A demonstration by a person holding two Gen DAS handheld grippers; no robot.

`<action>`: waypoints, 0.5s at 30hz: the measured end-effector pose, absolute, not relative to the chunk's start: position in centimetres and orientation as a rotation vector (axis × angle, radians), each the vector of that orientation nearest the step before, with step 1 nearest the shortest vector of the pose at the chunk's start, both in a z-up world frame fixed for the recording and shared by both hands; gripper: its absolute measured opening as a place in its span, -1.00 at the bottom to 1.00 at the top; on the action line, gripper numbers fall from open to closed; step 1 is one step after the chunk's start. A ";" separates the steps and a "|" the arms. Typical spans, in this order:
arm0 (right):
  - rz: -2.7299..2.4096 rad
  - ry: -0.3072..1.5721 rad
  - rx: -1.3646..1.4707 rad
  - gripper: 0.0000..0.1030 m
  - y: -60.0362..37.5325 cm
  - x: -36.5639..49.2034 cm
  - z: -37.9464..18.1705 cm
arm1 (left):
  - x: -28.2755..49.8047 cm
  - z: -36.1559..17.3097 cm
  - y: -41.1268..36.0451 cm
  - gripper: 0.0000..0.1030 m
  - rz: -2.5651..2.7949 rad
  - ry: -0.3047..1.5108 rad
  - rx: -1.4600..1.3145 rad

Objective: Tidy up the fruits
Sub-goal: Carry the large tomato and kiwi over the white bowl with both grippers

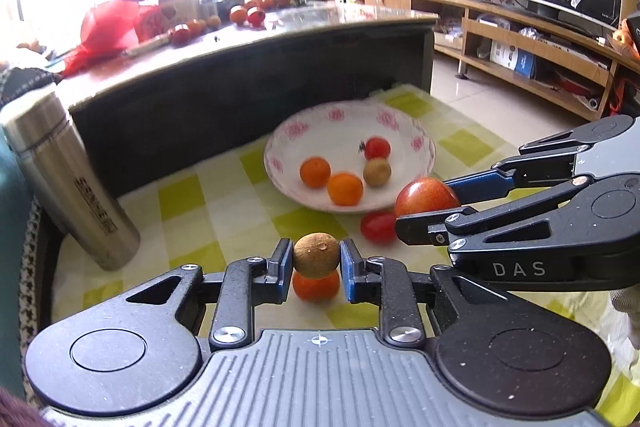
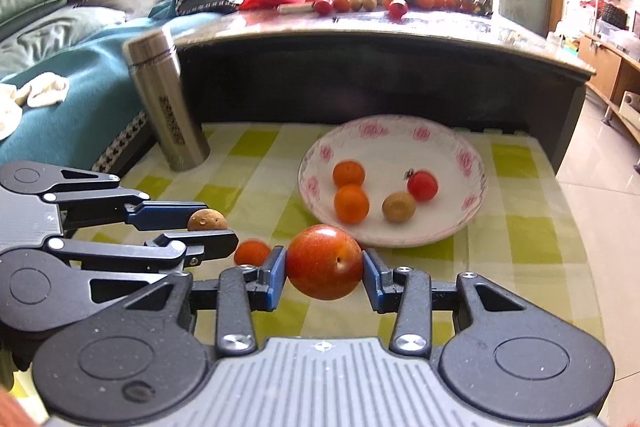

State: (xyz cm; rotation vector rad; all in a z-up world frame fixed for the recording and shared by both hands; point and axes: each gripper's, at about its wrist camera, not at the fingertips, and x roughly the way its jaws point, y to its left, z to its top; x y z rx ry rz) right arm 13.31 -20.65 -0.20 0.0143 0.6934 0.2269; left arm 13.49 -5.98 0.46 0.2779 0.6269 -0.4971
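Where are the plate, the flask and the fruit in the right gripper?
plate (image 2: 472, 163), right wrist view, bare right rim.
flask (image 2: 168, 107), right wrist view, middle of the steel body.
apple (image 2: 324, 261), right wrist view, front face between the right gripper's fingers.

The plate (image 2: 474, 187) is white with pink flowers round its rim. In it lie two orange fruits (image 2: 351, 203), one red, one tan. Under it, a yellow-green and white checked cloth (image 2: 528, 227). Left of it, a silver flask (image 2: 166, 103).

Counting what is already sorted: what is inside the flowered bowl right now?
Inside the flowered bowl: two small oranges, one cherry tomato and one brownish longan-like fruit. The near rim may hide a sliver of the bowl's floor.
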 end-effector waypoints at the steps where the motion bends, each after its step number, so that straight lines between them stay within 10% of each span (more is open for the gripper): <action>1: 0.223 0.686 0.015 -0.11 -20.7 13.4 0.1 | 13.6 0.7 -6.0 -0.41 -0.495 0.618 0.277; 15: 0.146 0.624 0.035 -0.12 -22.0 14.9 1.9 | 15.7 2.1 -7.7 -0.41 -0.499 0.564 0.259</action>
